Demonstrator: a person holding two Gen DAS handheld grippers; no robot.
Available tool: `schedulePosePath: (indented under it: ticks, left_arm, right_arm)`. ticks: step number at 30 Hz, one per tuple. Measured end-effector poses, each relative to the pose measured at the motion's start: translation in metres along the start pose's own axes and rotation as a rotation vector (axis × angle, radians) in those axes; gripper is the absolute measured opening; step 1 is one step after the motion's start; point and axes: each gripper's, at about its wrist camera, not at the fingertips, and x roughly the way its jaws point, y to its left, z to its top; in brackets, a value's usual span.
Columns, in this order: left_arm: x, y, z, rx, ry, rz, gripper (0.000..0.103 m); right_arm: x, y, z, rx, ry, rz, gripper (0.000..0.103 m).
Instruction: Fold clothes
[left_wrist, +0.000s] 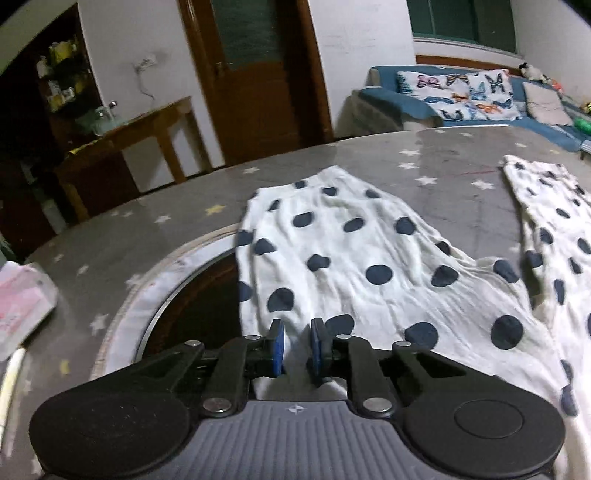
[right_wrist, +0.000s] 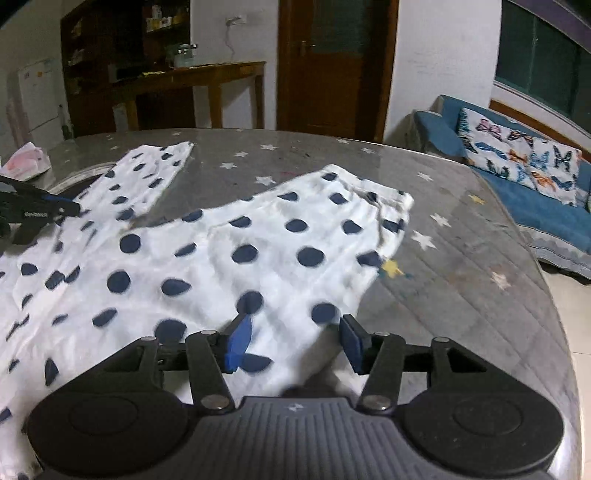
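A white garment with navy polka dots lies spread on the grey star-patterned table. One leg stretches ahead and the other runs off to the right. My left gripper sits at the garment's near edge, its blue pads narrow with a fold of white cloth pinched between them. In the right wrist view the same garment covers the table's left half. My right gripper stands open over its near right edge, pads wide apart and cloth lying loose under them. The left gripper shows at the far left.
A dark round inset with a pale ring sits in the table beside the garment. A pink-and-white packet lies at the left edge. Beyond the table are a blue sofa with butterfly cushions, a wooden side table and a brown door.
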Motion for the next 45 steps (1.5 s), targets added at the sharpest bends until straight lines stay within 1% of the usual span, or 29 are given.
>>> schedulePosePath:
  ticks: [1, 3, 5, 6, 9, 11, 14, 17, 20, 21, 23, 24, 26, 31, 35, 38, 41, 45]
  left_arm:
    - [0.000, 0.003, -0.001, -0.009, 0.003, 0.005, 0.019]
    - [-0.001, 0.010, 0.000, -0.041, 0.018, 0.006, 0.020]
    - [-0.009, 0.012, 0.001, -0.061, 0.015, 0.018, 0.020]
    - [-0.015, 0.012, 0.002, -0.065, 0.005, 0.022, 0.020]
    - [-0.038, 0.009, 0.000, -0.067, -0.013, 0.005, 0.020]
    - [-0.056, 0.001, -0.006, -0.056, -0.027, -0.046, 0.020]
    - [-0.080, -0.016, -0.018, -0.021, -0.033, -0.125, 0.020]
    - [-0.094, -0.029, -0.035, 0.003, -0.012, -0.175, 0.019]
    - [-0.101, -0.032, -0.054, 0.022, 0.004, -0.162, 0.017]
    - [-0.102, -0.031, -0.059, 0.014, 0.012, -0.154, 0.017]
    - [-0.105, -0.027, -0.070, -0.003, 0.027, -0.136, 0.017]
    - [-0.107, -0.024, -0.073, -0.013, 0.026, -0.126, 0.017]
    - [-0.111, -0.019, -0.080, -0.032, 0.023, -0.104, 0.017]
    - [-0.120, -0.009, -0.092, -0.075, 0.031, -0.035, 0.018]
    - [-0.129, -0.003, -0.098, -0.106, 0.034, -0.006, 0.019]
    - [-0.142, -0.002, -0.100, -0.131, 0.028, -0.009, 0.019]
    - [-0.159, -0.006, -0.099, -0.136, 0.017, -0.029, 0.019]
    - [-0.171, -0.016, -0.097, -0.113, -0.009, -0.075, 0.020]
  right_arm:
    - [-0.002, -0.002, -0.001, 0.006, 0.001, -0.004, 0.053]
    - [-0.006, -0.002, -0.001, 0.001, -0.011, -0.022, 0.053]
    - [-0.011, -0.001, 0.001, -0.007, -0.024, -0.041, 0.052]
    - [-0.016, 0.002, 0.002, -0.017, -0.043, -0.026, 0.052]
    - [-0.027, 0.014, 0.004, -0.034, -0.068, 0.061, 0.053]
    - [-0.029, 0.026, 0.003, -0.055, -0.066, 0.122, 0.053]
    - [-0.026, 0.046, -0.001, -0.088, -0.057, 0.190, 0.053]
    - [-0.020, 0.061, -0.007, -0.128, -0.047, 0.222, 0.053]
    - [-0.016, 0.064, -0.013, -0.146, -0.030, 0.228, 0.053]
    - [-0.016, 0.063, -0.016, -0.156, -0.030, 0.224, 0.054]
    - [-0.018, 0.060, -0.021, -0.178, -0.032, 0.217, 0.058]
    - [-0.020, 0.058, -0.024, -0.183, -0.031, 0.216, 0.061]
    - [-0.024, 0.054, -0.028, -0.185, -0.028, 0.216, 0.063]
    - [-0.034, 0.047, -0.039, -0.189, -0.027, 0.210, 0.065]
    - [-0.041, 0.044, -0.042, -0.200, -0.012, 0.203, 0.066]
    - [-0.049, 0.052, -0.040, -0.246, -0.016, 0.197, 0.066]
    - [-0.061, 0.064, -0.038, -0.260, -0.040, 0.270, 0.066]
    - [-0.064, 0.085, -0.039, -0.266, -0.037, 0.372, 0.066]
